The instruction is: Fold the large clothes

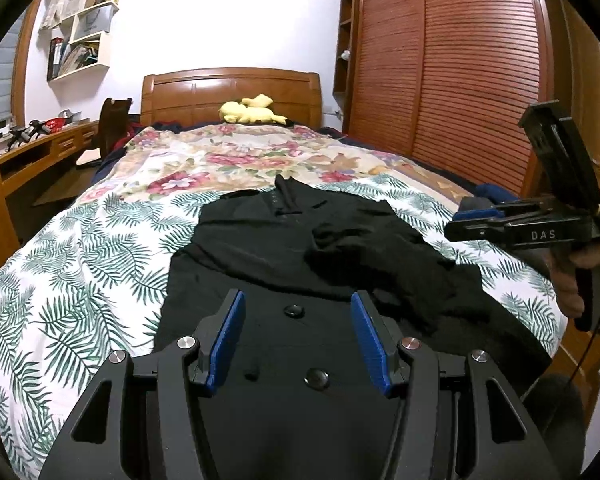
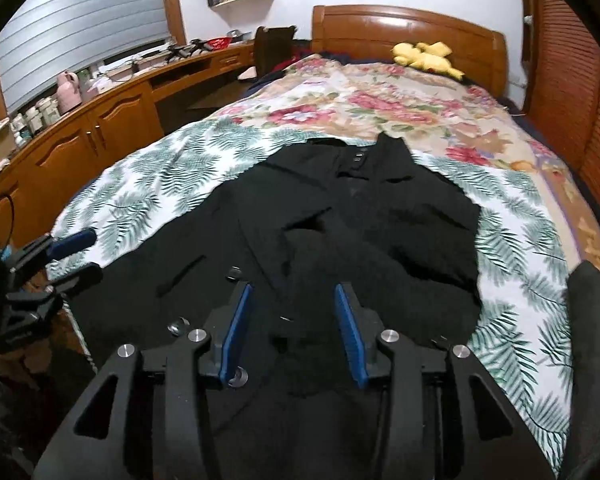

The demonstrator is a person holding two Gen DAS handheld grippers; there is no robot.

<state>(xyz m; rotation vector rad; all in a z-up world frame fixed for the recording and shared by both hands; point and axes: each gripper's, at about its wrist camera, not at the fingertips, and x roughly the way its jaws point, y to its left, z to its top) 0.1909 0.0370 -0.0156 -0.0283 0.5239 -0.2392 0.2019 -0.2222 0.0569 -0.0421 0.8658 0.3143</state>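
A large black coat [image 1: 260, 248] [image 2: 380, 208] lies spread on the bed, collar toward the headboard. One sleeve [image 1: 380, 256] lies bunched across its front. My left gripper [image 1: 298, 300] hovers over the buttoned lower front, open, with nothing between its blue pads. It shows again at the left edge of the right wrist view as the left gripper [image 2: 92, 254], beside the coat's hem. My right gripper [image 2: 293, 292] is open above the coat's middle, its pads apart and holding nothing. In the left wrist view, the right gripper [image 1: 456, 220] hangs over the bed's right side, held by a hand [image 1: 572, 280].
The bedcover [image 1: 80, 260] [image 2: 160, 168] has a palm-leaf print near me and flowers farther back. A yellow plush toy [image 1: 252, 110] [image 2: 424, 56] lies at the wooden headboard [image 1: 232, 88]. A louvred wardrobe [image 1: 440, 60] stands right, a cluttered desk [image 2: 100, 120] left.
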